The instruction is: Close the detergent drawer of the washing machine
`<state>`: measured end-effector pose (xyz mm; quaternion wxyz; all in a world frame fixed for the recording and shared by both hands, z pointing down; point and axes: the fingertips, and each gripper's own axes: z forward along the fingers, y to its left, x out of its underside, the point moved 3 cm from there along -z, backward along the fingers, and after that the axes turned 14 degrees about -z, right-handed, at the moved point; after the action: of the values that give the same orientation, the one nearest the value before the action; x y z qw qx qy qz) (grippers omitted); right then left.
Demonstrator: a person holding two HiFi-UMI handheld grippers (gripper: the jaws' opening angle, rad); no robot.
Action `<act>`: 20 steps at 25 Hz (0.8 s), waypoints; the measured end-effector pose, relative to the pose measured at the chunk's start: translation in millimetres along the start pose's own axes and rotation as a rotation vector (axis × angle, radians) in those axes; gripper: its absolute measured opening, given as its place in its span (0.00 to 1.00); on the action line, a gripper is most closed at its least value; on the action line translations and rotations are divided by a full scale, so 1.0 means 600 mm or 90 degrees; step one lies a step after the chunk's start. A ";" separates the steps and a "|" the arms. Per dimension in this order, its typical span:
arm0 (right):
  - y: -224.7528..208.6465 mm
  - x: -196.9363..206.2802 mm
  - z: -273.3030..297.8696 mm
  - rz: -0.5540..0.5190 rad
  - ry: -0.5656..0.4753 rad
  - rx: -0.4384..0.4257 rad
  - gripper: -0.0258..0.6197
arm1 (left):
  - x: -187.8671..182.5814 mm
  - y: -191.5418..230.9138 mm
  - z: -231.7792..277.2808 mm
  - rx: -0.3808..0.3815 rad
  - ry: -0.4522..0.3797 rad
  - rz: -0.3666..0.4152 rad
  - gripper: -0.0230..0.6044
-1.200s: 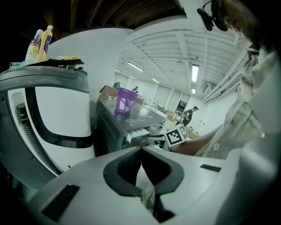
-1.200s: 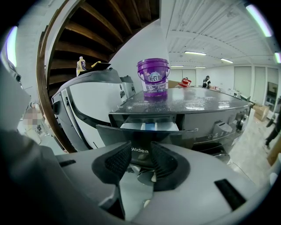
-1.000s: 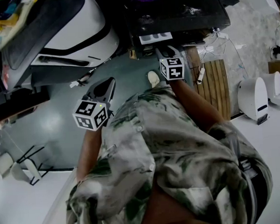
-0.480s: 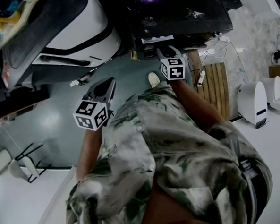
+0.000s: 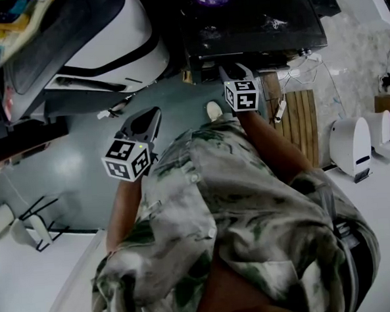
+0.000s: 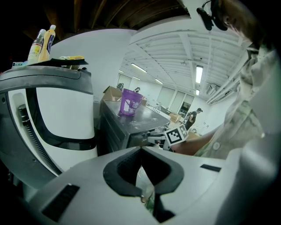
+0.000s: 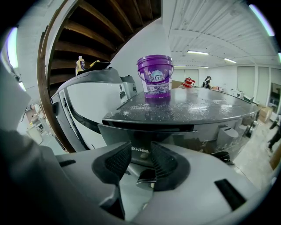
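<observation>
Detergent drawer (image 7: 139, 151) slid in since a second ago: white trays gone, front about flush in washing machine (image 5: 253, 23). Likely light, rigid plastic; push flat on front. Right gripper (image 5: 232, 69) narrow, empty, at it. Left gripper (image 5: 152, 116) closed, idle.

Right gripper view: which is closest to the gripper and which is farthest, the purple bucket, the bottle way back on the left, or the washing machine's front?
1. Washing machine's front: right at the right gripper, in the middle.
2. Purple bucket: on top of that machine, in the middle.
3. Bottle: far back on the left, on top of the other machine.
</observation>
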<state>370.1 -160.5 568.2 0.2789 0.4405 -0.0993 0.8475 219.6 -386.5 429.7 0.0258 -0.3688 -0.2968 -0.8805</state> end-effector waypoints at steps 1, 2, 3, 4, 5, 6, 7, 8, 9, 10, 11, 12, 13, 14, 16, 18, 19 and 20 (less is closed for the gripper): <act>-0.001 -0.001 0.001 0.000 0.000 0.000 0.28 | -0.001 0.000 0.001 0.000 0.000 0.000 0.08; -0.001 -0.002 0.003 -0.001 0.000 0.000 0.28 | -0.002 0.001 0.002 0.000 0.001 0.000 0.08; -0.002 -0.003 0.004 -0.001 0.001 0.000 0.28 | -0.003 0.002 0.003 0.000 0.001 0.000 0.08; -0.002 -0.004 0.005 -0.001 0.001 0.000 0.28 | -0.005 0.002 0.003 -0.001 0.001 0.000 0.07; -0.003 -0.005 0.007 -0.001 0.001 0.000 0.28 | -0.006 0.003 0.004 -0.001 0.002 -0.001 0.07; -0.003 -0.006 0.009 -0.001 0.001 -0.001 0.28 | -0.008 0.004 0.005 -0.002 0.002 -0.001 0.07; -0.004 -0.007 0.010 -0.001 0.000 -0.001 0.28 | -0.009 0.005 0.005 -0.002 0.002 -0.002 0.08; -0.005 -0.008 0.012 0.000 0.000 -0.001 0.28 | -0.011 0.006 0.006 -0.003 0.003 -0.002 0.08; -0.005 -0.009 0.013 0.000 0.000 -0.001 0.28 | -0.012 0.007 0.006 -0.003 0.003 -0.001 0.08; -0.006 -0.010 0.014 0.001 0.000 -0.001 0.28 | -0.013 0.007 0.007 -0.003 0.003 -0.001 0.08; -0.007 -0.011 0.016 0.001 0.000 0.000 0.28 | -0.015 0.008 0.008 -0.003 0.003 0.000 0.08; -0.008 -0.012 0.017 0.002 0.000 0.001 0.28 | -0.016 0.008 0.009 -0.003 0.003 0.000 0.08; -0.008 -0.013 0.017 0.002 0.000 0.002 0.27 | -0.018 0.009 0.010 -0.003 0.003 0.000 0.08; -0.009 -0.013 0.018 0.003 0.000 0.003 0.27 | -0.019 0.010 0.011 -0.003 0.004 0.000 0.08; -0.011 -0.013 0.019 0.006 0.002 0.007 0.26 | -0.021 0.012 0.013 -0.004 0.005 -0.001 0.08; -0.012 -0.013 0.020 0.010 0.003 0.011 0.24 | -0.022 0.015 0.014 -0.005 0.006 -0.002 0.08; -0.012 -0.014 0.021 0.011 0.002 0.013 0.24 | -0.024 0.017 0.015 -0.005 0.007 -0.002 0.08; -0.012 -0.014 0.023 0.014 0.003 0.015 0.24 | -0.025 0.018 0.016 -0.005 0.007 -0.001 0.08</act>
<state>387.6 -163.2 568.7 0.2643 0.4409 -0.0934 0.8526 239.7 -392.7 430.3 0.0252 -0.3639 -0.2938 -0.8835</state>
